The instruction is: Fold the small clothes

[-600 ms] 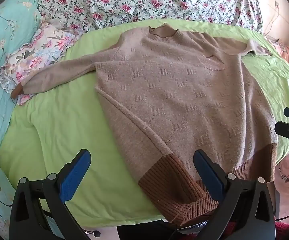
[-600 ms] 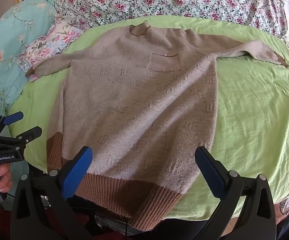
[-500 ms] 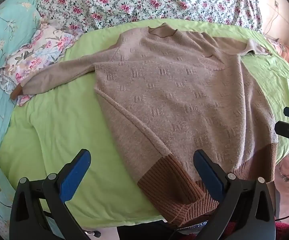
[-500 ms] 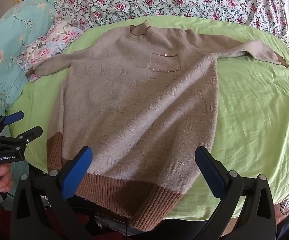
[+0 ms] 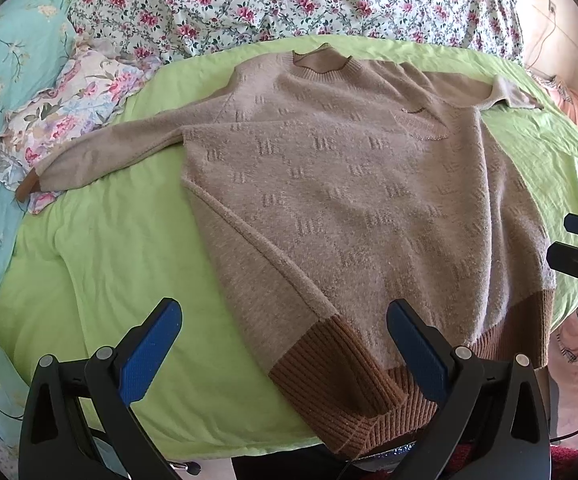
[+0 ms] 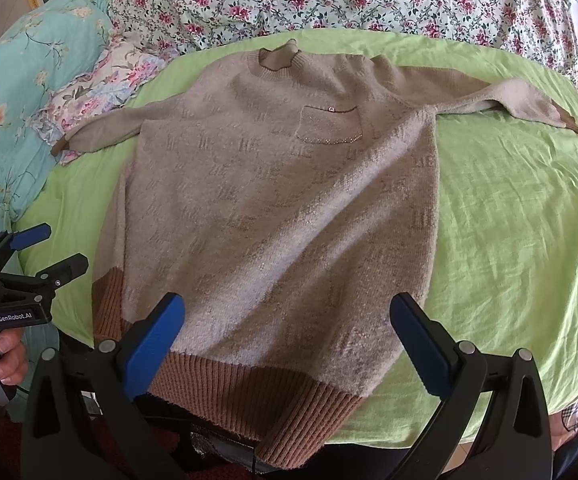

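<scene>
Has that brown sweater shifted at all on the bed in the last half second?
No. The sweater lies spread flat as before: its collar sits at the same spot against the green sheet and the flowered quilt behind.

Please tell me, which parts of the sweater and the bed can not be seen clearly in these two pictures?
- Sweater hem, middle part: in the right wrist view it drops over the bed edge, partly behind the right gripper.
- Right sleeve cuff: in the left wrist view the sleeve folds over it.
- Pocket ornament: too small to identify.
- Green sheet under the sweater: covered.
- Floor below the bed: cut off behind the left gripper.
</scene>
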`<state>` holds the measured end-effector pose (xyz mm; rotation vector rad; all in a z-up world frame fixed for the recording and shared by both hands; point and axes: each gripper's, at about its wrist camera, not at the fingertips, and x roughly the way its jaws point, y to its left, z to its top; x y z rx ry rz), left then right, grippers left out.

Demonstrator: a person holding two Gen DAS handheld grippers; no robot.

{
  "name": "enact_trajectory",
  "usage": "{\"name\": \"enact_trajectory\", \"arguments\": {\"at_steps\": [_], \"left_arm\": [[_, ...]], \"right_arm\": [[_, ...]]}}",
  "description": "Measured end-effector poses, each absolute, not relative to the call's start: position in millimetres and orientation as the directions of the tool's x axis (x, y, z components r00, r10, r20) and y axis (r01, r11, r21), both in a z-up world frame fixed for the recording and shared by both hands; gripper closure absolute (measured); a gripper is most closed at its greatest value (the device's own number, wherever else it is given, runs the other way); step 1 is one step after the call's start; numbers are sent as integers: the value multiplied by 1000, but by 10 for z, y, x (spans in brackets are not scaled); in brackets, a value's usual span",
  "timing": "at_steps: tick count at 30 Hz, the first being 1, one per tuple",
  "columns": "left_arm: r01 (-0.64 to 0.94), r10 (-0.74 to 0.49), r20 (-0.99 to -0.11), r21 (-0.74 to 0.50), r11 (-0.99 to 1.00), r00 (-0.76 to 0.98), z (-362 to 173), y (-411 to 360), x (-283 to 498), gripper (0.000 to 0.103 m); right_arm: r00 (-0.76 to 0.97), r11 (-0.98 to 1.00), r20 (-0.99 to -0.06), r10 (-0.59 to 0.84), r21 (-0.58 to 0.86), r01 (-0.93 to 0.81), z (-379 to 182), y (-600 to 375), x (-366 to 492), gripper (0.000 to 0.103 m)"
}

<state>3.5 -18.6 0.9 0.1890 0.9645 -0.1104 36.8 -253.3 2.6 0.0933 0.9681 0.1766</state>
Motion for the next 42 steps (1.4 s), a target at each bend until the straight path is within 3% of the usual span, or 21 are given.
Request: {"name": "enact_trajectory", "arguments": {"at_steps": [28,39,42], "left_arm": [[194,-16,-819,117,974,573,-125,-53,606,1],[217,-13,-732,185,959,681,319,73,1737,1],[256,-60,-744,153,955,665,316,112,2181,1]], "right_arm": [[539,975,-814,218,154,-162,-8,-2567,938,1],[605,976,-769,209,127,-176,188,-3046,2020,2],[622,976,-752,217,154,-155,234,-3252,2416,8]]}}
